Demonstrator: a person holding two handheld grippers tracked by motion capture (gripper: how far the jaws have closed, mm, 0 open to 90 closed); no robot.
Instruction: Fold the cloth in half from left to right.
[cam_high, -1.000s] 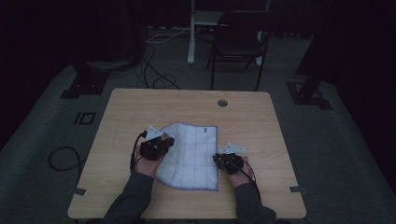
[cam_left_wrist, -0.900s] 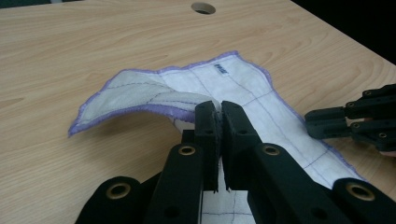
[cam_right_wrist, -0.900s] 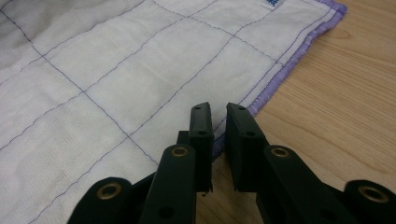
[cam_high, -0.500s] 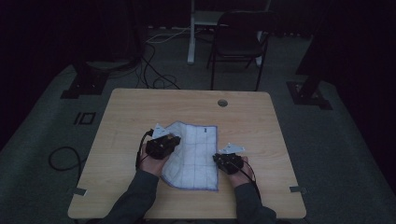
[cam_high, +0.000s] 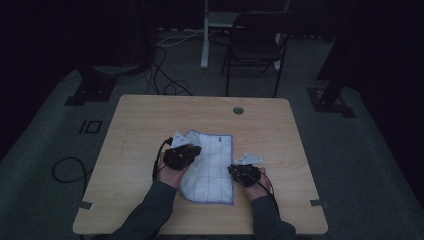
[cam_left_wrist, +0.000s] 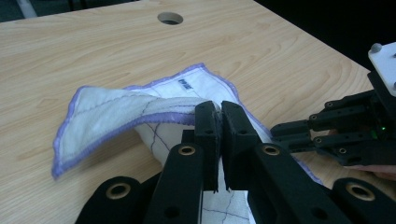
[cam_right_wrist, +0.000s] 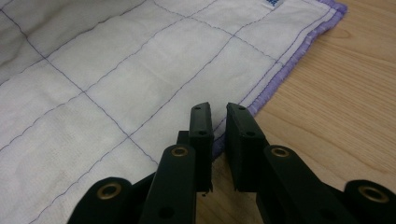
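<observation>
A: From the high view, where is the cloth (cam_high: 212, 165)?

B: At the near middle of the desk (cam_high: 140, 125), with bare wood far, left and right of it. The left hand-held gripper (cam_high: 186, 152) sits over its left edge, the right hand-held gripper (cam_high: 239, 173) at its right edge.

A: And the left gripper view?

B: The left hand-held gripper (cam_left_wrist: 219, 116) is clamped on the cloth's (cam_left_wrist: 112, 116) purple-hemmed edge, lifting that side into a fold off the desk (cam_left_wrist: 116, 51). Open wood runs to the far cable hole (cam_left_wrist: 170, 18). The right hand-held gripper (cam_left_wrist: 289, 135) is close at the right.

A: The right gripper view?

B: The right hand-held gripper (cam_right_wrist: 218, 122) has its jaws nearly together over the hem; I cannot tell whether they pinch it. The cloth (cam_right_wrist: 116, 79) lies flat to the left, bare desk (cam_right_wrist: 336, 112) to the right.
</observation>
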